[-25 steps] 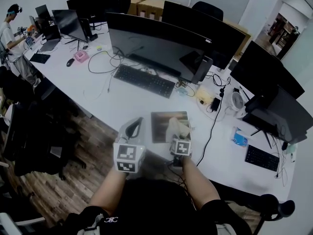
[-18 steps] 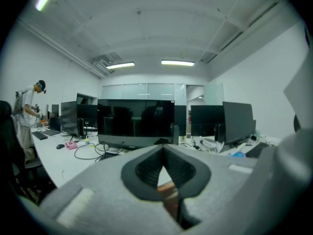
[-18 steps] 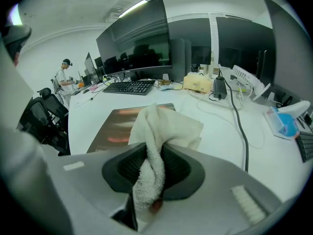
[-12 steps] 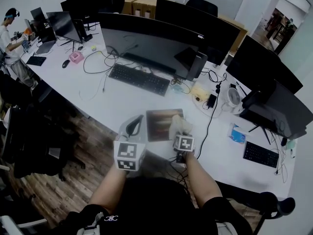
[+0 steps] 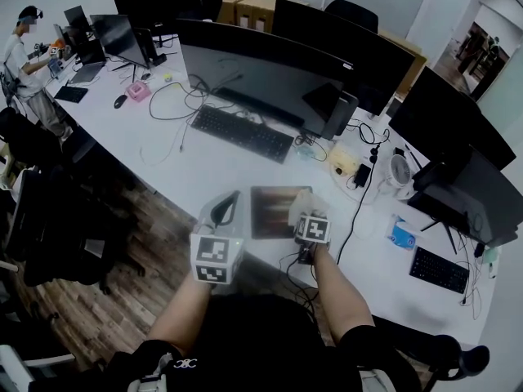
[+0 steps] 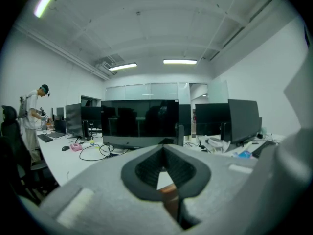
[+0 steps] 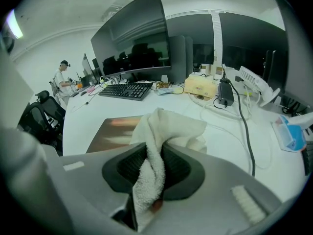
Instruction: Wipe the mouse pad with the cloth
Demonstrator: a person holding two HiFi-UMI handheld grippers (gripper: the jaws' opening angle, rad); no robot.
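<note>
A brown, shiny mouse pad (image 5: 271,212) lies near the front edge of the white desk (image 5: 188,170). My right gripper (image 5: 308,216) is shut on a white terry cloth (image 5: 300,206), which rests over the pad's right edge. In the right gripper view the cloth (image 7: 168,129) bunches up between the jaws of the right gripper (image 7: 151,173), with the pad (image 7: 115,131) ahead and to the left. My left gripper (image 5: 224,213) hovers just left of the pad. In its own view the left gripper (image 6: 165,173) has its jaws together with nothing in them.
A black keyboard (image 5: 241,133) and a wide monitor (image 5: 261,72) stand behind the pad. A black cable (image 5: 356,202) runs down the desk right of the cloth, near a yellow box (image 5: 343,160), a small fan (image 5: 398,171) and a blue packet (image 5: 400,233). A person (image 5: 24,51) stands far left.
My right gripper has carried the cloth a little to the right and forward, toward the pad's right edge. The left gripper has stayed beside the pad.
</note>
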